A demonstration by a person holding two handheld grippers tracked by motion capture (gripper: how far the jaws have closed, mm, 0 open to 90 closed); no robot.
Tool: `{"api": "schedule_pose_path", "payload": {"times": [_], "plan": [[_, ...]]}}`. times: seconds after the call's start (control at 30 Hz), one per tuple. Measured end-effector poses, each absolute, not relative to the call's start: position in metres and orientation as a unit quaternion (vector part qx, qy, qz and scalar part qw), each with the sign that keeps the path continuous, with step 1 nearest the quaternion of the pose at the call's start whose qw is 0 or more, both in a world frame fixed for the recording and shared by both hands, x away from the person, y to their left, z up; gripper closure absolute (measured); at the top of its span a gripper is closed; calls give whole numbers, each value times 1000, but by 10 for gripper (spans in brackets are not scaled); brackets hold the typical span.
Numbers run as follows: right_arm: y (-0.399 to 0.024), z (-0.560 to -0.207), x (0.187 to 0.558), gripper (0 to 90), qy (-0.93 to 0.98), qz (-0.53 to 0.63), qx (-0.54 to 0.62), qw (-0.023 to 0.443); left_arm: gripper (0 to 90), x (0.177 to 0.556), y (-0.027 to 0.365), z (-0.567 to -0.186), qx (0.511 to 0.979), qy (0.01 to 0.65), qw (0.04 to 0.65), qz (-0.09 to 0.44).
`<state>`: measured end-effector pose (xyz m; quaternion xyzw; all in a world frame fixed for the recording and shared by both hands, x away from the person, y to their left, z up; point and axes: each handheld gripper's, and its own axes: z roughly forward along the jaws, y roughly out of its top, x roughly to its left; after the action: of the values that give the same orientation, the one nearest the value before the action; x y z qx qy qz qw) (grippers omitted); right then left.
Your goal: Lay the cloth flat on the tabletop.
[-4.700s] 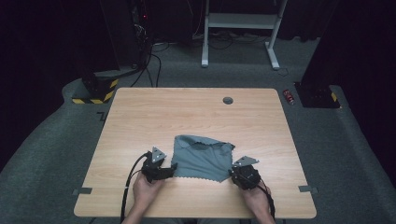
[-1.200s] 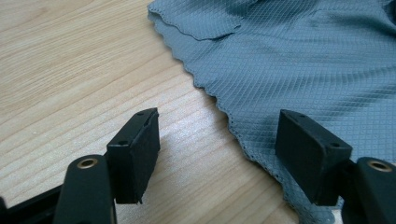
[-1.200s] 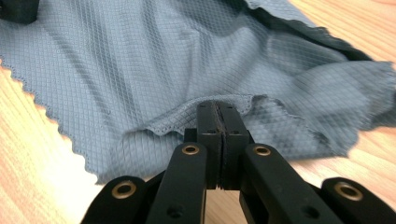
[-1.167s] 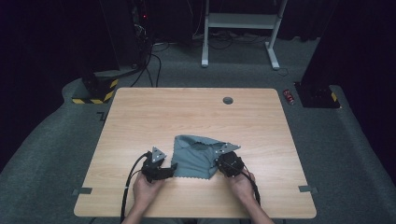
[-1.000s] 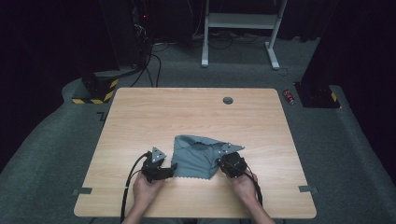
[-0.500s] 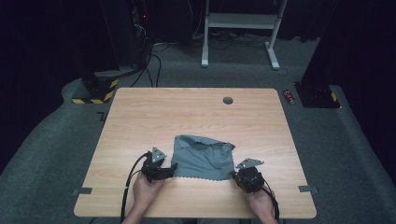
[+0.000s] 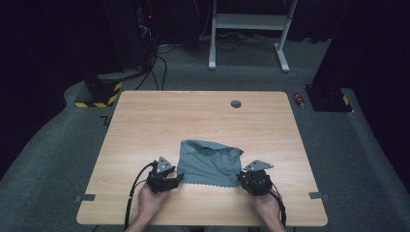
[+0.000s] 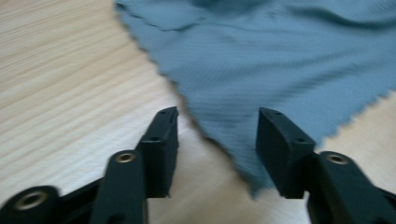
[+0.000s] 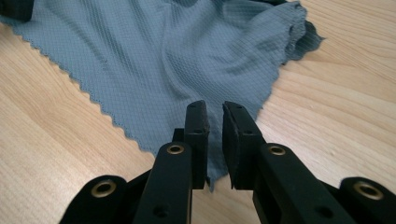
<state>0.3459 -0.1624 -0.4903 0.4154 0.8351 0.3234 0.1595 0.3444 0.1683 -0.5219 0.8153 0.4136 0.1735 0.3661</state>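
Grey-blue cloth [image 7: 209,163], one piece, lies rumpled at the table's [image 7: 193,116] near middle. Left gripper [image 8: 217,140] half open, jaws just closing, straddling the near-left corner, not yet pinching. Right gripper [image 9: 215,135] has a narrow gap, just opening, near-right corner between. Likely step: gripping corners; next, close both jaws. Two grippers.

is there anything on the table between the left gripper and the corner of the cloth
Nothing visible. The near corner of the cloth already lies between the left gripper fingers, which stand apart and have just been closing; only bare table lies around it.
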Motion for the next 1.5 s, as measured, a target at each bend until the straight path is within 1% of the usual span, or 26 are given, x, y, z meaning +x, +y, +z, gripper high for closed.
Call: {"api": "schedule_pose_path", "payload": {"times": [0.13, 0.2, 0.33, 0.47, 0.6, 0.7, 0.77, 0.87, 1.0, 1.1, 1.2, 1.23, 1.37, 1.4, 1.47, 1.5], "plan": [[-154, -498, 349, 790, 844, 316, 408, 151, 615, 341, 163, -520, 828, 395, 355, 178], [-151, -503, 350, 786, 847, 308, 407, 145, 659, 341, 163, -520, 827, 397, 360, 169], [-153, -509, 347, 774, 849, 306, 407, 143, 741, 339, 166, -520, 826, 397, 361, 169], [-155, -510, 338, 768, 851, 308, 399, 151, 777, 329, 166, -518, 834, 391, 348, 174], [-155, -510, 330, 750, 853, 308, 394, 147, 777, 316, 168, -517, 837, 389, 347, 167], [-153, -508, 327, 712, 860, 304, 387, 136, 761, 311, 172, -515, 841, 390, 340, 154], [-152, -506, 325, 709, 861, 313, 377, 137, 706, 310, 175, -513, 844, 396, 331, 145], [-151, -500, 330, 682, 851, 328, 382, 145, 596, 314, 176, -511, 845, 401, 321, 151], [-144, -502, 349, 667, 849, 323, 391, 149, 511, 325, 169, -506, 837, 397, 342, 159], [-139, -508, 358, 657, 849, 311, 402, 145, 499, 331, 162, -506, 837, 394, 343, 163], [-138, -512, 354, 653, 848, 315, 395, 158, 499, 331, 159, -513, 843, 393, 335, 154], [-140, -514, 352, 652, 846, 321, 394, 161, 494, 327, 159, -517, 840, 391, 339, 162], [-145, -519, 340, 651, 837, 341, 391, 176, 558, 306, 168, -522, 826, 395, 364, 170], [-145, -519, 338, 650, 836, 341, 392, 175, 560, 303, 170, -522, 827, 391, 363, 177], [-145, -518, 337, 643, 839, 339, 390, 170, 562, 295, 176, -521, 828, 394, 359, 173], [-146, -517, 337, 617, 843, 337, 386, 164, 557, 294, 177, -521, 830, 394, 356, 172]]}}
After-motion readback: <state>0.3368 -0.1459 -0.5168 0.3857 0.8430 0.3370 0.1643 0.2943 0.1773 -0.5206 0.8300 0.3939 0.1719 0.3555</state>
